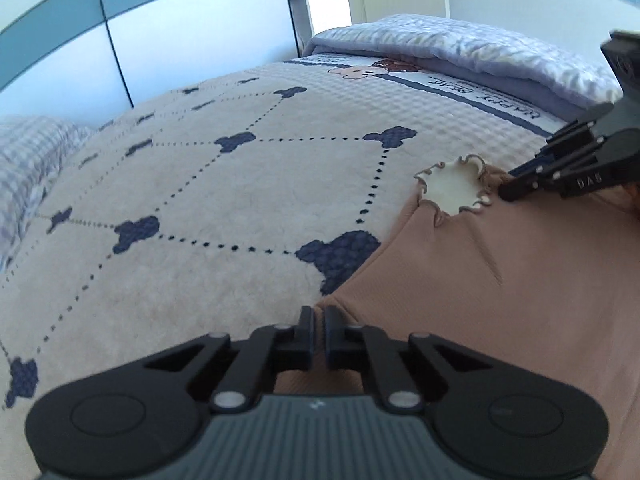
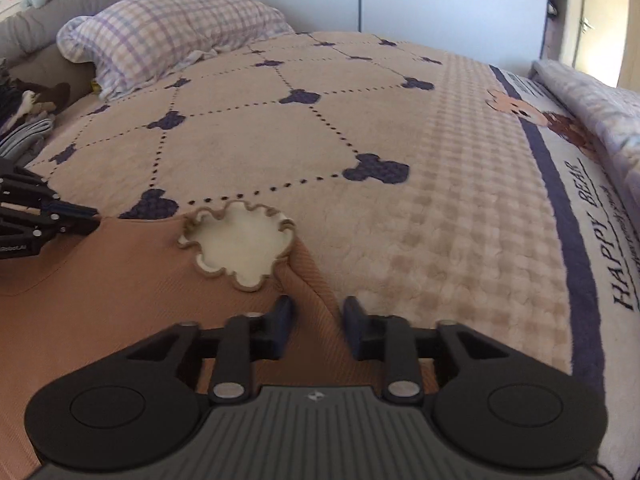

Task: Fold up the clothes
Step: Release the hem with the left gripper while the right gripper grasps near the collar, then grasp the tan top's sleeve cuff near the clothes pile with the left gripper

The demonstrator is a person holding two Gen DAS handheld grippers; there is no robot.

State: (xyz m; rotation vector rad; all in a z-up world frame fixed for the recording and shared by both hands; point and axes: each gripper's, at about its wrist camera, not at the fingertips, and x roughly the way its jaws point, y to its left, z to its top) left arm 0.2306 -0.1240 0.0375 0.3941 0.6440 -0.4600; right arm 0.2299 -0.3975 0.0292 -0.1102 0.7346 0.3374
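A brown top [image 1: 500,300] with a cream ruffled collar [image 1: 452,188] lies flat on the bed's bear-patterned blanket [image 1: 200,200]. At the bottom of the left wrist view my left gripper [image 1: 318,316] is shut on the top's near corner, pinching the fabric edge between its fingers. My right gripper [image 1: 510,190] reaches in from the right, just beside the collar. In the right wrist view the brown top [image 2: 100,280] spreads left of the collar [image 2: 240,248]. My right gripper [image 2: 318,316] straddles its shoulder edge, fingers apart. My left gripper [image 2: 94,218] grips the far corner.
A checked pillow [image 2: 172,28] lies at the head of the bed, with a pile of clothes [image 2: 24,136] at the left edge. A folded pale quilt [image 1: 460,52] sits at the foot. Wardrobe doors [image 1: 160,40] stand beyond the bed.
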